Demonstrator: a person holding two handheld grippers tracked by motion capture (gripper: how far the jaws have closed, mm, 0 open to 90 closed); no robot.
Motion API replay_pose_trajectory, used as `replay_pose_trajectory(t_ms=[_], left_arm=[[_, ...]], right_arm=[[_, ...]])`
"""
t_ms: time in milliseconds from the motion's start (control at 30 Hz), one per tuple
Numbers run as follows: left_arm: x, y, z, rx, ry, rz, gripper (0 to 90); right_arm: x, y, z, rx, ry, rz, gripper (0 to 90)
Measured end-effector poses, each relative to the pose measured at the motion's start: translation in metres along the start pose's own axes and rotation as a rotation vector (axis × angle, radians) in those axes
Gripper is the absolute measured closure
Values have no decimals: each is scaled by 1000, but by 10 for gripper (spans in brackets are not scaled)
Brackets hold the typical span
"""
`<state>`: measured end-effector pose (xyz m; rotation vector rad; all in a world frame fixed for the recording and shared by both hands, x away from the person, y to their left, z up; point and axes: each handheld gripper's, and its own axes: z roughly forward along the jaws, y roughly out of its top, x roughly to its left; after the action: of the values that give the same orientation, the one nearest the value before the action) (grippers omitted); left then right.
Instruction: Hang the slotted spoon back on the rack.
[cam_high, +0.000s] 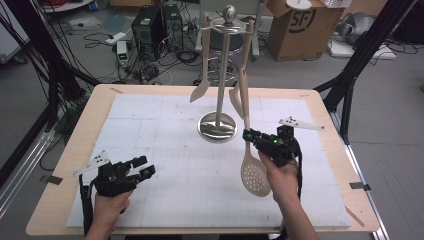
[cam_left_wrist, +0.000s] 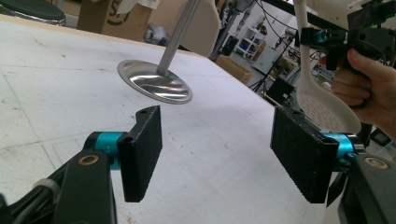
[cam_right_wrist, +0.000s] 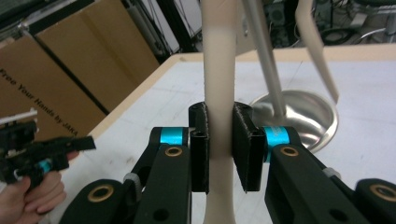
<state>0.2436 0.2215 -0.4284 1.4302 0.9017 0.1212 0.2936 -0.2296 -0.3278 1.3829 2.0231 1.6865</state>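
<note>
Slotted spoon (cam_high: 254, 172) clamped by right gripper (cam_high: 248, 135), box (cam_high: 299, 25) seemingly marked "SF"

Matt cream plastic skimmer (cam_high: 254, 172); glossy polished metal stand base (cam_high: 217, 127).

A lab: cables (cam_high: 150, 70), electronics boxes (cam_high: 150, 30) (cardboard cartons (cam_high: 295, 27) too) on floor.

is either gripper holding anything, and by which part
The right gripper is shut on the slotted spoon, clamping its handle partway down. The left gripper is open and holds nothing.
</note>
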Motion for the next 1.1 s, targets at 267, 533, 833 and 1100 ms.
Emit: replay_pose_trajectory(t_ms=[267, 533, 833, 1100], left_arm=[[1, 0, 0, 3, 2, 2, 346], [1, 0, 0, 7, 9, 2, 345], [1, -1, -3, 2, 13, -3, 346], [0, -1, -3, 7, 12, -2, 346]], right_arm=[[-1, 24, -7, -54, -8, -27, 787], [4, 49, -16, -100, -12, -54, 787], [11, 61, -20, -119, -10, -84, 787], [9, 71, -19, -113, 39, -76, 787]])
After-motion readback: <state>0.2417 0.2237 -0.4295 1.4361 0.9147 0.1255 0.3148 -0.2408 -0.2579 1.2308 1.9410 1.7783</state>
